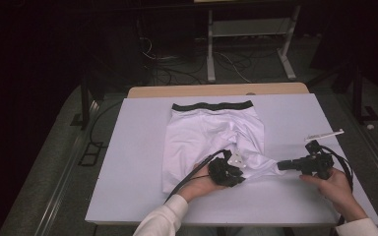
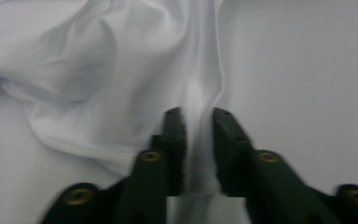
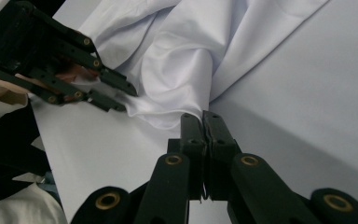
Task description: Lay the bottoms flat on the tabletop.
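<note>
High view – garment: white fabric shorts with a black waistband (image 1: 211,140) lie flat mid-surface, waistband at the far side, near hem bunched.
High view – surface: white rectangular surface (image 1: 133,162).
High view – left tongs: left tongs (image 1: 234,169) sit on the near hem of the shorts.
High view – right tongs: right tongs (image 1: 281,165) at the shorts' near right corner, pointing left.
High view – extra: small white strip (image 1: 324,134) lies on the surface, beyond the right hand (image 1: 332,184).
Left gripper view: left tongs (image 2: 199,122) pinch a vertical fold of the shorts (image 2: 98,70); fabric fills the narrow gap.
Right gripper view: right tongs (image 3: 201,122) fully closed, tips clamped on the cloth edge (image 3: 177,70); left tongs (image 3: 121,95) bite the same hem just beside.
</note>
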`<state>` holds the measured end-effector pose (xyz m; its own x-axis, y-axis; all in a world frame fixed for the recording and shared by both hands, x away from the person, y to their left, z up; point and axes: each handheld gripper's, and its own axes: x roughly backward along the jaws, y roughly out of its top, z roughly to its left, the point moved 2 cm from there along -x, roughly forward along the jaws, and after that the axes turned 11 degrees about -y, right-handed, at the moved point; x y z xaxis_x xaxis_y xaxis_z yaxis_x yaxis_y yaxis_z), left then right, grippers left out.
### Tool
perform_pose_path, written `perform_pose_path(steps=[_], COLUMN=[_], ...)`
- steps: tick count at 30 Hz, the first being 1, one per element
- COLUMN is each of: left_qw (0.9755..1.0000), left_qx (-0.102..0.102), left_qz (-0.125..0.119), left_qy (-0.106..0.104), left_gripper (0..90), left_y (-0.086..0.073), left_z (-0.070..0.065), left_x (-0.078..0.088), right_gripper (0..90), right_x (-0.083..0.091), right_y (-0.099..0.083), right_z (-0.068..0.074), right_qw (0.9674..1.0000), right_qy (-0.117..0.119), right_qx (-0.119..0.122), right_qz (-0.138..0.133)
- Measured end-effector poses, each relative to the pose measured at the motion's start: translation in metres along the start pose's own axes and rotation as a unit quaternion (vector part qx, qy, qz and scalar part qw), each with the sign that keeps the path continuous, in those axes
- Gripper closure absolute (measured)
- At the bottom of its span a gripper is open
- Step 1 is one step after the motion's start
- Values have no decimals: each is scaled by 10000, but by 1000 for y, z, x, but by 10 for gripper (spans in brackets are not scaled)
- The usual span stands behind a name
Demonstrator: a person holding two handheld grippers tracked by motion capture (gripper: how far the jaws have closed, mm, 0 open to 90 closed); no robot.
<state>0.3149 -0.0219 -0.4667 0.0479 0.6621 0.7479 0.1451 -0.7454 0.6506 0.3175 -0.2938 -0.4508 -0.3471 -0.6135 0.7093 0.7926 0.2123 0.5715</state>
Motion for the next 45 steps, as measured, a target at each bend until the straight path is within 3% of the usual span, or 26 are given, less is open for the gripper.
perform_pose_path(steps=[4,11,14,18,22,29,31,34,43,45], left_qw=[9999,9983,9967,9963,9957,9954,9956,9959,9957,9956], left_qx=[117,246,255,202,250,329,310,240,277,291], left_qz=[39,-409,-524,-401,-284,-136,-106,9,85,74], left_qy=[-76,-329,-561,-726,-842,-886,-882,-871,-880,-892], left_gripper=[873,874,874,874,874,873,874,873,872,872], left_y=[4,24,28,21,8,-10,-11,-12,-17,-17], left_z=[0,-7,-15,-29,-39,-43,-44,-46,-46,-46], left_x=[1,21,26,23,18,15,15,14,10,10], right_gripper=[862,860,859,810,703,582,571,562,620,627], right_x=[5,35,46,42,32,31,30,29,16,14], right_y=[4,11,9,-7,-27,-47,-50,-52,-59,-59], right_z=[-2,-2,1,5,7,8,6,4,7,8], right_qw=[9999,9989,9982,9987,9996,9985,9975,9965,9932,9933], right_qy=[91,269,328,431,240,-228,-387,-436,-498,-478], right_qx=[42,166,213,121,-74,-502,-592,-714,-886,-882], right_qz=[17,-347,-458,-234,157,19,18,13,574,568])
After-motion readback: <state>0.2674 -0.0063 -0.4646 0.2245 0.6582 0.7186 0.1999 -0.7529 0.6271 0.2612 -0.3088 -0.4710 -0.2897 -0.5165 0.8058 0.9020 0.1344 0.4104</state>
